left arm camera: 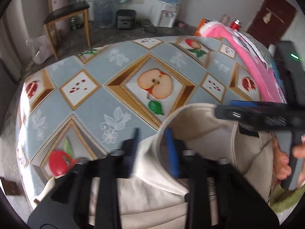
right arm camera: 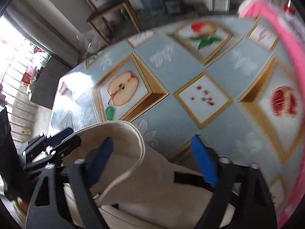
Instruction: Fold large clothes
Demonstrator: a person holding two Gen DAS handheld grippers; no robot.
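A cream garment lies bunched at the near edge of the table, its stitched hem curled up; it also shows in the right wrist view. My left gripper has its jaws apart, with a fold of the cream cloth standing between the blue pads. My right gripper is open wide over the cloth, its left pad behind the raised hem. The right gripper shows from the side in the left wrist view; the left gripper shows at the left edge of the right wrist view.
The table wears a fruit-print oilcloth. A pink folded garment lies along the table's right side. Beyond the table stand a wooden chair, a water dispenser and a black cooker.
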